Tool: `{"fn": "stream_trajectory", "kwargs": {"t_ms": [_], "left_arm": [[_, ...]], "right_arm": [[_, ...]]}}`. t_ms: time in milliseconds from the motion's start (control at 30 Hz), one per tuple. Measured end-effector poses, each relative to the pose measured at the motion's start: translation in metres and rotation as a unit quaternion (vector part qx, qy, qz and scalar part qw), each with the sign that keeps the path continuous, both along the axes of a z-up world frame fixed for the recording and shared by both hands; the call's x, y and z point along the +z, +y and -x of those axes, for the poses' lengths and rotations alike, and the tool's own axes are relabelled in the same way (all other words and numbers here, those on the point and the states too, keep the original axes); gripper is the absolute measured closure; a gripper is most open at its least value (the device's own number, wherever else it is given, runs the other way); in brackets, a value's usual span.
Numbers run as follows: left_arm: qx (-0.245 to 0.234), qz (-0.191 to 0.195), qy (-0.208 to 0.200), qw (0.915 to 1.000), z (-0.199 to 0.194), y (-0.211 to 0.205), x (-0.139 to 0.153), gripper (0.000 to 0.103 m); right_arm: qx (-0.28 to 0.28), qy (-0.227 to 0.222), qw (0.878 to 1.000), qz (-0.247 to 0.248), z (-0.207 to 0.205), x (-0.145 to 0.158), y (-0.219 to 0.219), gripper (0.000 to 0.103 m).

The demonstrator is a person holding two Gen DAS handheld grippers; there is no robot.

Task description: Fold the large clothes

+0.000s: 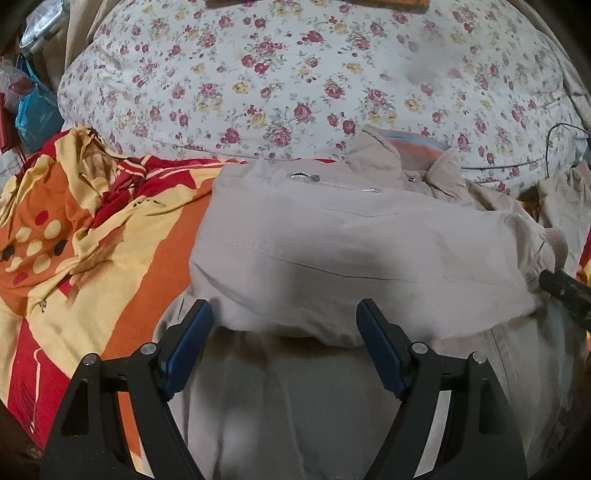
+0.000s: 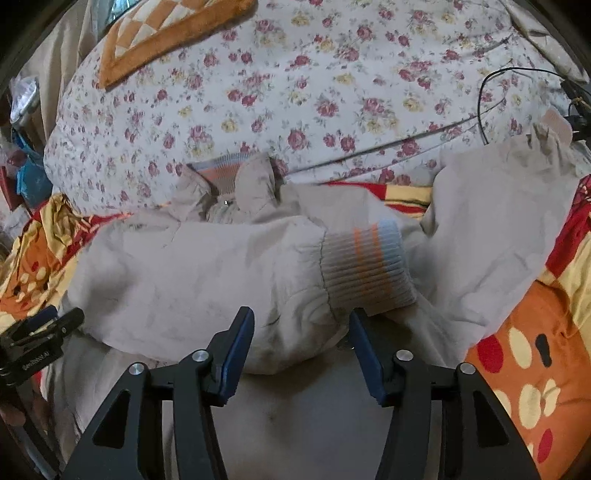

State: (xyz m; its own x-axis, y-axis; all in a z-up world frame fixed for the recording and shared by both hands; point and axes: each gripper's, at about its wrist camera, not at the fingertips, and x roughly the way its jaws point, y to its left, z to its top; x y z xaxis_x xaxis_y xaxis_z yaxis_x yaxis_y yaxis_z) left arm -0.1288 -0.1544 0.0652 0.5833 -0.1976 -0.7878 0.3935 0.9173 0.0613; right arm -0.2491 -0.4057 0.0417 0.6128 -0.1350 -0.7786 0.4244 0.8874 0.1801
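Observation:
A beige jacket (image 1: pixel 332 236) lies on the bed, collar (image 2: pixel 236 181) toward the floral duvet. One sleeve is folded across its body, and the ribbed cuff (image 2: pixel 365 269) has orange and blue stripes. My left gripper (image 1: pixel 284 317) is open over the jacket's near edge, nothing between its pads. My right gripper (image 2: pixel 301 325) stands partly open with the folded sleeve's bulge between its fingers, just left of the cuff. The pads do not visibly squeeze the cloth. The other sleeve (image 2: pixel 498 214) lies spread out to the right. Each gripper shows at the edge of the other's view.
An orange, red and yellow bedsheet (image 1: pixel 92 229) lies under the jacket. A floral duvet (image 1: pixel 295 74) is bunched up behind it, with an orange checked cushion (image 2: pixel 166 33) on top. A black cable (image 2: pixel 484 96) runs at the far right. Bags (image 1: pixel 33 110) are piled at the left.

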Motion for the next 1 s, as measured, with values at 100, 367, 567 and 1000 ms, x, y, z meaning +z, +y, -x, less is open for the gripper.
{"fn": "stream_trajectory", "kwargs": {"t_ms": [100, 367, 567, 1000], "left_arm": [[-0.001, -0.004, -0.002, 1.0000, 0.002, -0.001, -0.001, 0.023], [-0.013, 0.002, -0.003, 0.9999, 0.012, -0.004, 0.003, 0.023], [-0.015, 0.024, 0.015, 0.9995, 0.020, -0.005, 0.010, 0.023], [-0.051, 0.041, 0.035, 0.9972, 0.035, -0.040, 0.028, 0.021]], "right_arm": [[-0.001, 0.032, 0.999, -0.016, -0.005, -0.015, -0.001, 0.047], [0.000, 0.023, 1.000, -0.016, 0.011, -0.001, 0.007, 0.044], [0.010, 0.019, 1.000, -0.015, 0.024, 0.016, 0.024, 0.042], [0.020, 0.026, 0.999, -0.014, 0.031, 0.030, 0.020, 0.033]]}}
